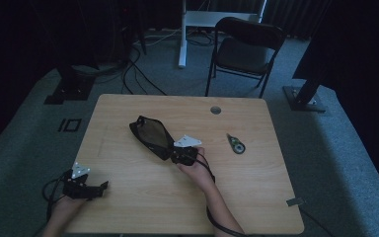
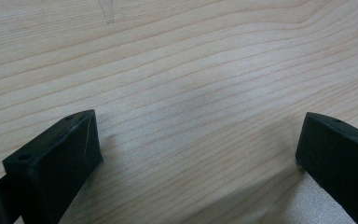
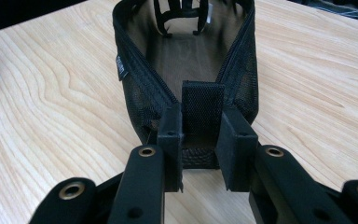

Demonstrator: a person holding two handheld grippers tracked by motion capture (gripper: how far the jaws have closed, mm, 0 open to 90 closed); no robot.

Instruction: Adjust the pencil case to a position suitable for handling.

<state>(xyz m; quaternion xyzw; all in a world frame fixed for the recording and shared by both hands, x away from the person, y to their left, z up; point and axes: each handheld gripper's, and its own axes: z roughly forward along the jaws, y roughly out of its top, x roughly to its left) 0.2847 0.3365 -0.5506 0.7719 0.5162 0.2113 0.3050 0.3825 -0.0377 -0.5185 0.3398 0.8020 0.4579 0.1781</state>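
A black mesh pouch (image 1: 151, 135) lies open on the wooden table (image 1: 128, 197), near its middle. My right gripper (image 1: 175, 156) is shut on the fabric tab (image 3: 202, 112) at the pouch's near end. In the right gripper view the pouch (image 3: 186, 56) stretches away from the jaws with its zip open and the inside bare. My left gripper (image 1: 101, 188) rests low at the table's front left, open, with bare wood between its jaws (image 2: 200, 140).
A small green and black tape dispenser (image 1: 236, 144) lies right of the pouch. A round cable hole (image 1: 215, 109) sits near the far edge. A folding chair (image 1: 244, 49) stands behind the table, with cables on the floor.
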